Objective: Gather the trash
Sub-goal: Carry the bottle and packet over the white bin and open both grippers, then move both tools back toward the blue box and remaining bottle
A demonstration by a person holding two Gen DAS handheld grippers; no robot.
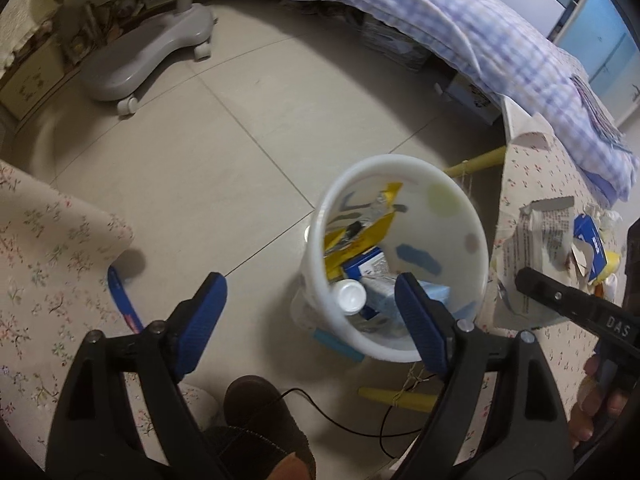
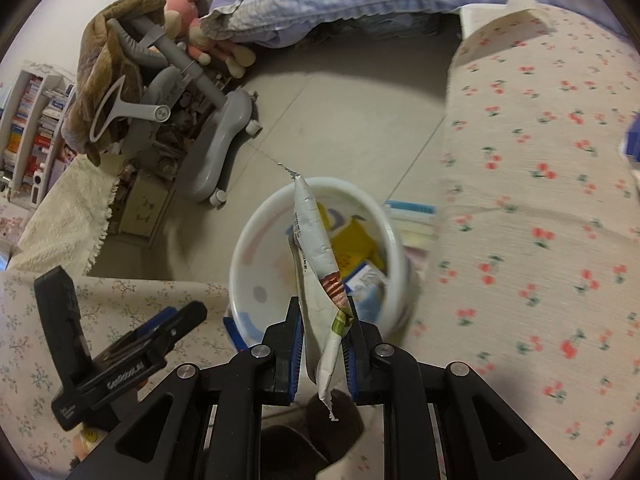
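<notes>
Grey tiled floor (image 1: 192, 132) by the bed, white bin (image 2: 256, 240) full of trash, right gripper (image 2: 322, 344) jaws pinching a white wrapper (image 2: 316, 248) above it, left gripper (image 1: 308, 312) jaws wide and empty, more torn packets (image 1: 560, 232) on the flowery counter (image 1: 532, 344) seen only from the left.

Dim, even indoor lighting; strong fisheye distortion with dark vignetted corners; motion blur right of the right gripper (image 2: 322, 344).

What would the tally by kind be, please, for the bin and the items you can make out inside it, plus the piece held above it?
White bin: 1
Yellow wrapper in it: 1
Blue-and-white carton: 1
White-capped bottle: 1
White wrapper in right gripper: 1
Total: 5
</notes>
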